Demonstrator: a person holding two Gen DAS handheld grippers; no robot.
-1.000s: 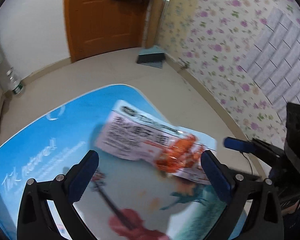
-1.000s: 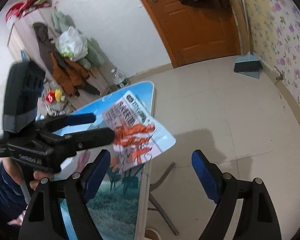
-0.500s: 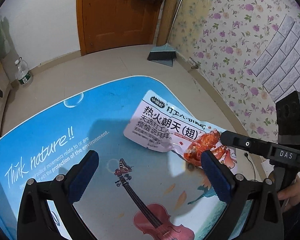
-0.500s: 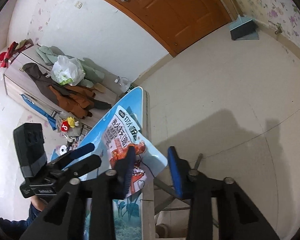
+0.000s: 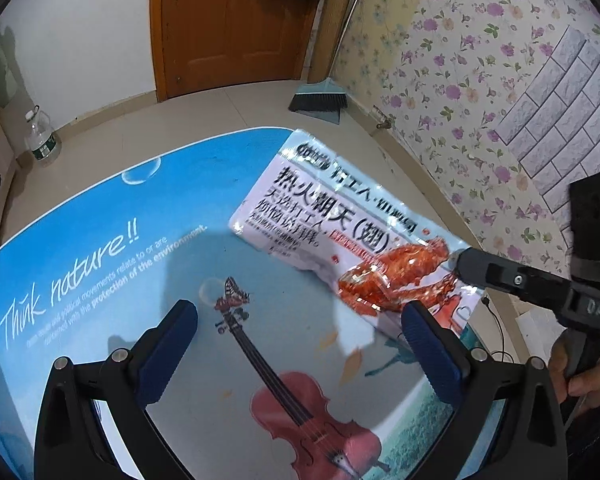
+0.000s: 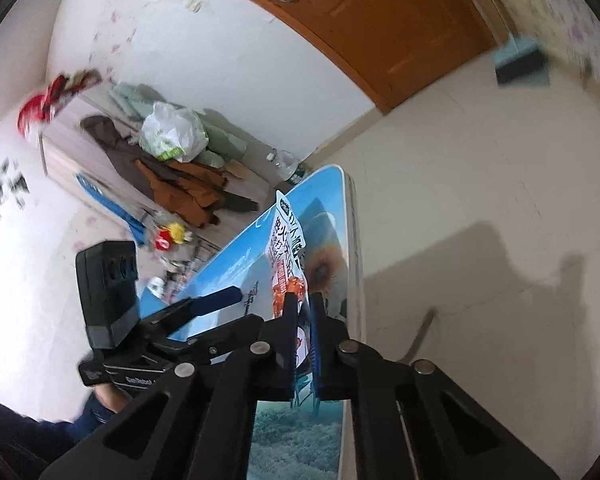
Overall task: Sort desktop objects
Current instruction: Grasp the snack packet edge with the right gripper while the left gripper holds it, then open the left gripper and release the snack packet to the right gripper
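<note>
A white and red snack packet (image 5: 340, 232) with Chinese print is held by its near red end just above the blue printed table (image 5: 100, 216), near the right edge. My right gripper (image 5: 456, 260) is shut on that end; in the right wrist view the gripper (image 6: 304, 300) clamps the packet (image 6: 286, 248) edge-on. My left gripper (image 5: 300, 320) is open and empty, hovering over the violin picture to the left of the packet.
The table's right edge (image 6: 358, 280) drops to a tiled floor. A broom (image 5: 320, 100) leans by the floral wall, a water bottle (image 5: 40, 140) stands on the floor at left. A cabinet with clothes and a bag (image 6: 172, 136) is behind.
My right gripper went from wide open to shut on the packet's red end. The packet has shifted and lifted slightly. My left gripper stayed open.
</note>
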